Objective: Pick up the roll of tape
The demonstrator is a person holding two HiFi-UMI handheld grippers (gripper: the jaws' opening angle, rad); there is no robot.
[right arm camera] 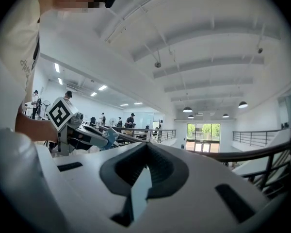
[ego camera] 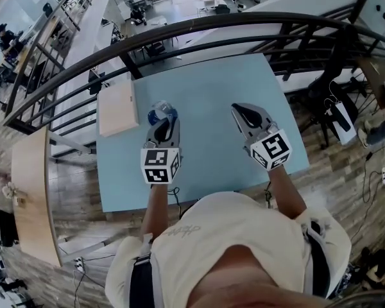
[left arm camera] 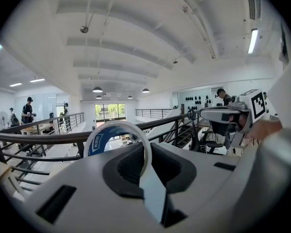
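The roll of tape [left arm camera: 98, 142] stands on edge, its wall clamped in the left tongs [ego camera: 163, 126]. From the head view it is only a blue blob over the tabletop [ego camera: 205, 82], with a wooden board [ego camera: 117, 108] at its nine o'clock. The right tongs [right arm camera: 144, 152] are pressed together, empty.

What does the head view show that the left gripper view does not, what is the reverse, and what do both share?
Only the head view: the light blue table, the tan board at its left edge, and the person's arms. Only the left gripper view: the ceiling lamps, and the rim of the roll of tape pinched between the jaws of the left gripper. Both: the roll of tape, the right gripper and the dark railing.
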